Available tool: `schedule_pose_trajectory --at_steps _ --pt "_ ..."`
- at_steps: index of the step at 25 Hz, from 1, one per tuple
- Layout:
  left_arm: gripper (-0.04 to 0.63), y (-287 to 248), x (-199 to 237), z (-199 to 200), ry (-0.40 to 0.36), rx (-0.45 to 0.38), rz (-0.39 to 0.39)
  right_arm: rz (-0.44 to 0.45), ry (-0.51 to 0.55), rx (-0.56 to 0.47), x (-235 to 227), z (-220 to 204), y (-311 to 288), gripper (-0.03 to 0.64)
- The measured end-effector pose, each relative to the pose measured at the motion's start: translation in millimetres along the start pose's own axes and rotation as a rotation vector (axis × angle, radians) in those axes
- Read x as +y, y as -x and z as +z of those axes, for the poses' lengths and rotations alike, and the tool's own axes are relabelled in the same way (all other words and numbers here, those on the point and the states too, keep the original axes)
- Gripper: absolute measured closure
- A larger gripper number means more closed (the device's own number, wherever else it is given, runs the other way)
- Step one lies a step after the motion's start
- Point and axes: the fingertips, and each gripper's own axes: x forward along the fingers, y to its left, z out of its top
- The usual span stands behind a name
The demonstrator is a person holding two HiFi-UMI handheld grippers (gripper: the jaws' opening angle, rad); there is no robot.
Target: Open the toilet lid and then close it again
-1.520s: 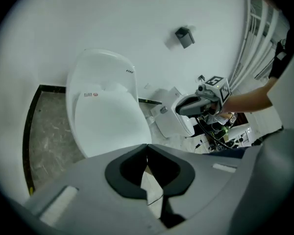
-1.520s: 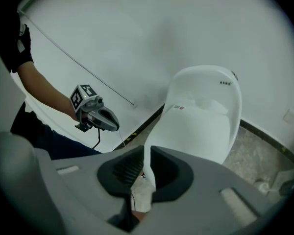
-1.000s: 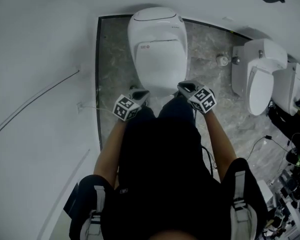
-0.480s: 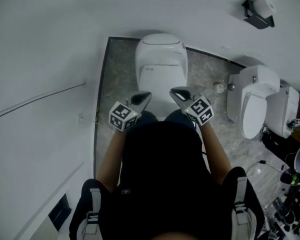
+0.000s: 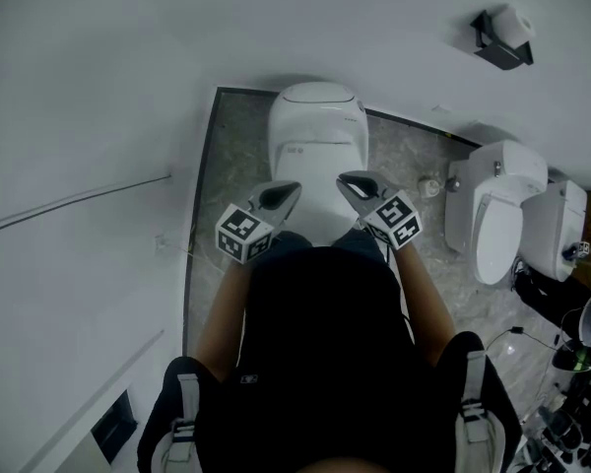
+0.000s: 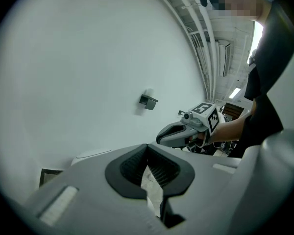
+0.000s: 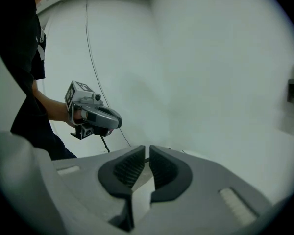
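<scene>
The white toilet [image 5: 316,116] stands against the wall with its lid [image 5: 318,162] down flat. My left gripper [image 5: 288,192] hangs in the air over the lid's front left part, clear of it, pads together and empty. My right gripper [image 5: 349,181] hovers over the front right part, its pads a hairline apart with nothing between them. In the left gripper view my own shut left gripper [image 6: 147,149] fills the bottom and the right gripper [image 6: 161,136] floats beyond it. The right gripper view shows the right gripper [image 7: 147,150] low, and the left gripper [image 7: 118,121] in the person's hand.
Two more white toilets [image 5: 496,206] [image 5: 558,227] stand at the right on the marbled floor [image 5: 231,166]. A paper holder [image 5: 499,35] hangs on the wall above. A thin cable [image 5: 79,201] runs along the white wall at the left. Cables and gear [image 5: 571,402] clutter the bottom right.
Both grippers have risen from the toilet's front rim and now hang higher over the lid. The lid stays down throughout. The head view has pulled back.
</scene>
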Motion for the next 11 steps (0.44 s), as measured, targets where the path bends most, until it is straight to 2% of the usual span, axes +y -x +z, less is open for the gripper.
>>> schedule_pose_trajectory --at_steps 11 --pt "0.586 16 20 11 -0.044 0.01 -0.047 -0.081 -0.007 0.017 1 14 -12 0.586"
